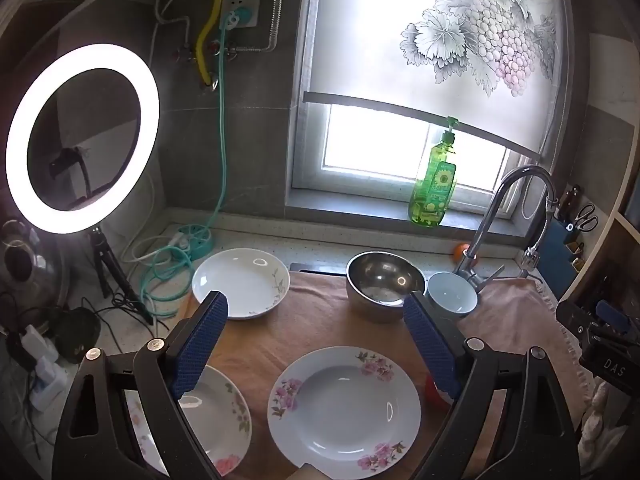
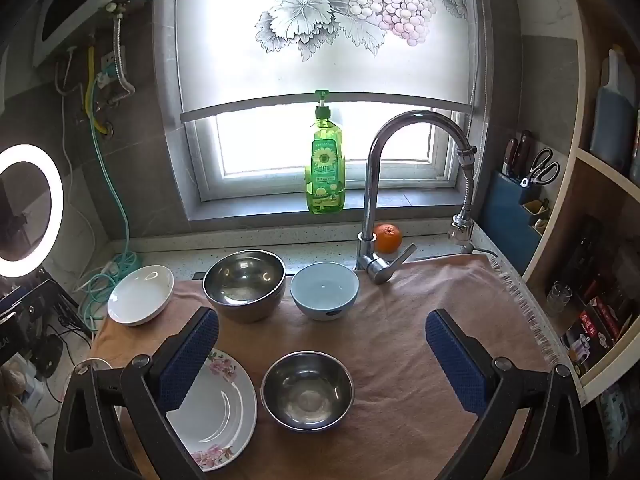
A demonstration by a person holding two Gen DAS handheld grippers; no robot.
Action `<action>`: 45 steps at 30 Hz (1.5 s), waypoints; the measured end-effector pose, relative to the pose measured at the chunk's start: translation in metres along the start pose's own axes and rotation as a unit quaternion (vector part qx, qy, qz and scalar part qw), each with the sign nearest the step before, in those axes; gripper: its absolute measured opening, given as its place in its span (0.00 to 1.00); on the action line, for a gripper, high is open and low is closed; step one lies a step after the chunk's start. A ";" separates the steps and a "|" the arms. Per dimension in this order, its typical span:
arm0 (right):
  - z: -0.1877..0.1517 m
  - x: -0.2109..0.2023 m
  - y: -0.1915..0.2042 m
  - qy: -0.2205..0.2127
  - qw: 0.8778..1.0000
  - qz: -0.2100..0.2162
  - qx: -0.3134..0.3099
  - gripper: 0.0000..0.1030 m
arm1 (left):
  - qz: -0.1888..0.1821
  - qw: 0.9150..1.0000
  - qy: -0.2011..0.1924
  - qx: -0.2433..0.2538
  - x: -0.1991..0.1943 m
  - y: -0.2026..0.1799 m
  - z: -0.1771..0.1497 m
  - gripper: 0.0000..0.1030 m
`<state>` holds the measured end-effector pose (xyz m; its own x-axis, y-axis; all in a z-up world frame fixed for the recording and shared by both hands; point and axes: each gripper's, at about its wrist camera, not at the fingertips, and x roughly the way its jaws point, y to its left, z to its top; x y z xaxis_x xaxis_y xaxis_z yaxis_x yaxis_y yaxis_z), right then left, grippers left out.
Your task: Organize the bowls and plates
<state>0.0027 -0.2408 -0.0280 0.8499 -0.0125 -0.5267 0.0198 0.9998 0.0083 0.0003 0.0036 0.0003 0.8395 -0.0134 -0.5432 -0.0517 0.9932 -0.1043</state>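
Both pairs of jaws are standing wide apart and gripping nothing: the left gripper is hovering over the pinkish-brown cloth, and the right gripper is hanging over that same cloth, with bare fabric showing between its blue-padded fingers. Taking the cloth as the landmark, a round white plate with pink flowers on its rim is lying on its near edge, below the left gripper, and a second flowered white plate is sitting just beside it toward the cloth's left edge, partly hidden by a blue pad. A small stainless-steel bowl is resting upright on the near middle of the cloth, just beside the pink-flowered plate. Along the far edge of the cloth, a plain white shallow dish is overhanging the left corner, a larger stainless-steel bowl is standing at the middle, and a pale blue ceramic bowl is sitting just beside it. Beyond the cloth, a curved chrome tap is rising, an orange fruit is lying behind its base, and a green dish-soap pump bottle is standing on the windowsill.
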 end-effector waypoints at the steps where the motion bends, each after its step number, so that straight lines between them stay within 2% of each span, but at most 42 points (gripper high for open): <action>1: 0.000 0.000 0.000 0.000 1.000 0.000 0.000 0.99 | 0.001 1.000 0.000 0.000 0.000 0.000 0.000 0.87; 7: 0.000 0.000 -0.001 0.001 1.000 -0.004 -0.004 0.99 | -0.001 1.000 0.010 -0.006 0.003 0.003 0.000 0.87; 45: -0.001 0.000 0.001 0.013 1.000 -0.001 0.006 0.99 | -0.012 1.000 0.015 -0.008 0.001 0.004 0.000 0.87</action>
<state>0.0020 -0.2402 -0.0287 0.8363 -0.0138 -0.5481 0.0279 0.9995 0.0175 0.0014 0.0075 -0.0008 0.8241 -0.0411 -0.5650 -0.0398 0.9907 -0.1301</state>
